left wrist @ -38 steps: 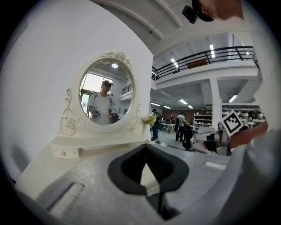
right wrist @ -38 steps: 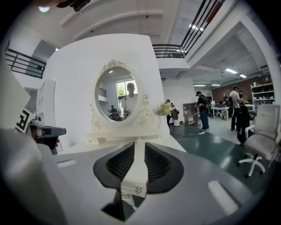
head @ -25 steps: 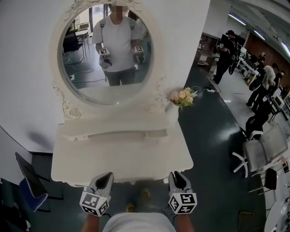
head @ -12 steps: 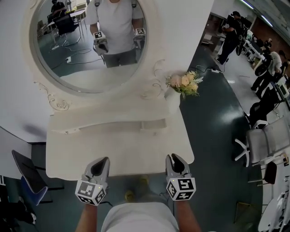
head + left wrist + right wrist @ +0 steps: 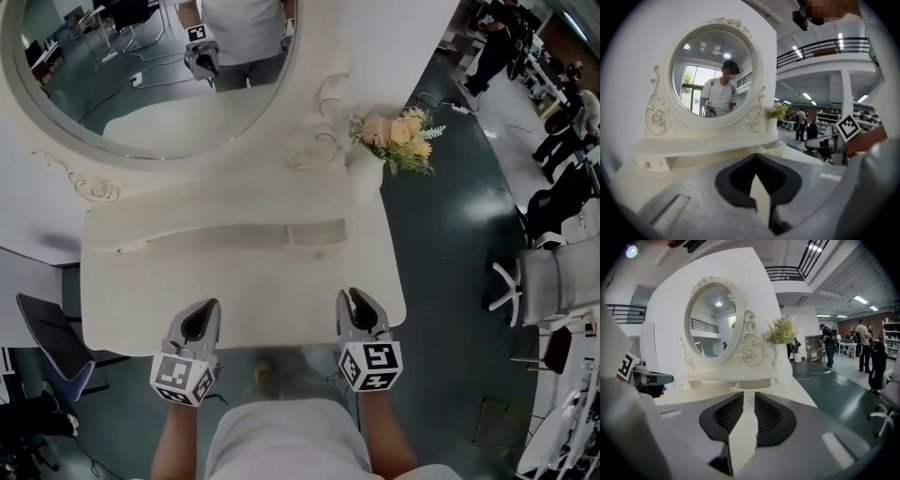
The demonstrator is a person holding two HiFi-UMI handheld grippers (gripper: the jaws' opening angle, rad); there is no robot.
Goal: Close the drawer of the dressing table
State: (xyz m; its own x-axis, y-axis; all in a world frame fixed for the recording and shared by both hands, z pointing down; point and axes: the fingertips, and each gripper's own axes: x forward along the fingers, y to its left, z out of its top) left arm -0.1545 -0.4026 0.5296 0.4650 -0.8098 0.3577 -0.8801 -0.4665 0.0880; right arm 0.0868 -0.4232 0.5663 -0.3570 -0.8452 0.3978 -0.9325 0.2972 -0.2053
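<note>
Nearest the person's white-shirted body, over the front edge of the cream-white dressing table (image 5: 244,291), both hand-held grippers point toward the mirror; the left gripper (image 5: 200,311) hovers at the front left of the top and the right gripper (image 5: 354,300) at the front right, each with a black-and-white marker cube (image 5: 372,366) at its rear; the two are well apart from one another. Seen from the left gripper's own camera, the left gripper (image 5: 756,159) has its dark ribbed pads pressed together at the tips, with nothing between them; from the right gripper's camera, the right gripper (image 5: 749,400) has its pads parted by a narrow slit that holds nothing, and the bare table top shows through it.

Farther back, under the low raised shelf at the rear of the top, the small white drawer (image 5: 317,232) sits right of centre, pulled out a little from the shelf front; it lies almost straight ahead of the right gripper, and neither gripper touches it; the same drawer (image 5: 751,383) shows just above the right gripper's tips.

Behind the shelf rises the large oval mirror in a carved white frame (image 5: 141,75), reflecting the person and both grippers; beside its right edge a white vase holds pale pink and cream flowers (image 5: 398,136).

Beyond the table's right side spreads a dark green floor (image 5: 441,244) with a grey office chair (image 5: 553,291).
</note>
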